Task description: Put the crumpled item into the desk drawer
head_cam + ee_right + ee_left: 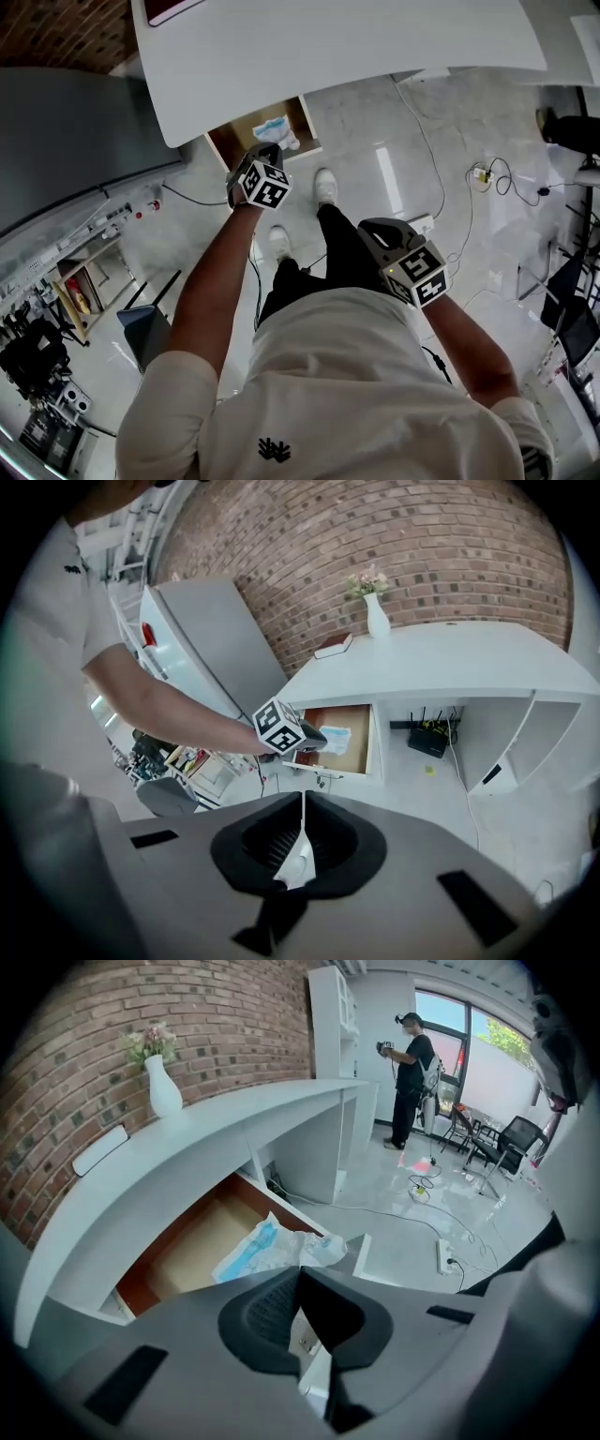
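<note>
Both jaw pairs are closed on nothing; the crumpled item [272, 1249] lies inside the open drawer [192, 1251] at its front edge, straight ahead of my left tongs [300, 1274], while my right tongs [302, 808] hang well back, so left is nearer.

Head view: mounted above the person's shoulders, facing steeply down past the torso to the floor [375, 272], with the white desk [375, 37] and its open drawer [234, 141] at the top of the view. Left gripper view: rides the left gripper [267, 152], close over the drawer, facing along the desk front toward the brick wall [75, 1072] and far windows [487, 1054]. Right gripper view: set well back and facing the desk and wall, it takes in the left gripper. Shared by all three: the open drawer.
</note>
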Action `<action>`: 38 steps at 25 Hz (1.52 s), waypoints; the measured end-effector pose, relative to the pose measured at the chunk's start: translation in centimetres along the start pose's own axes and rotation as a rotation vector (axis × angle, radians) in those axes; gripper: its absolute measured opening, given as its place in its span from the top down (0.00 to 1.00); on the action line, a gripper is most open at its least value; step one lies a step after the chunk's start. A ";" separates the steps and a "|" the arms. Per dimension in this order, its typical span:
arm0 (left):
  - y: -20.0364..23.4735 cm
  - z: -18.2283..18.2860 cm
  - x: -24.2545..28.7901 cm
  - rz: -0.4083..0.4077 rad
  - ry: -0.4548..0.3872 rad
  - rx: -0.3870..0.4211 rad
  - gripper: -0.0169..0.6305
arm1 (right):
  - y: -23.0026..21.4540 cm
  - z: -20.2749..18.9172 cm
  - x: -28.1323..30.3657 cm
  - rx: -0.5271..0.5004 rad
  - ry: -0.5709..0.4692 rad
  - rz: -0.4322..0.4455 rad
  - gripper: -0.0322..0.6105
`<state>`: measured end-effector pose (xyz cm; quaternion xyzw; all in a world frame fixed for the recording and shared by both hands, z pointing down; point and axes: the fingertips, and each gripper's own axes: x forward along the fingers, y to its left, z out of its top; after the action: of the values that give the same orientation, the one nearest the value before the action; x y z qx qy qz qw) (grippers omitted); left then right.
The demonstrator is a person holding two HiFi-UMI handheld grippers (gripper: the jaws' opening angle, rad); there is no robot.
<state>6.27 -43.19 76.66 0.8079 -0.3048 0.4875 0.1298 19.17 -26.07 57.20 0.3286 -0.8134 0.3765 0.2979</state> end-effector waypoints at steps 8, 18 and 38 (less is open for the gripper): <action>1.9 -0.1 9.0 -0.022 0.069 0.000 0.94 | -5.5 -0.6 2.1 0.056 0.056 0.003 0.89; 2.2 -0.5 14.9 -0.050 0.166 0.022 0.94 | -9.6 -0.2 2.9 0.108 0.075 0.004 0.89; 0.6 0.4 12.7 -0.122 0.218 0.019 0.93 | -10.4 1.9 3.3 0.059 0.056 0.044 0.89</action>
<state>10.47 -48.55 87.40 0.7683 -0.2345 0.5665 0.1837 24.59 -33.81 62.95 0.3089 -0.8002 0.4158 0.3023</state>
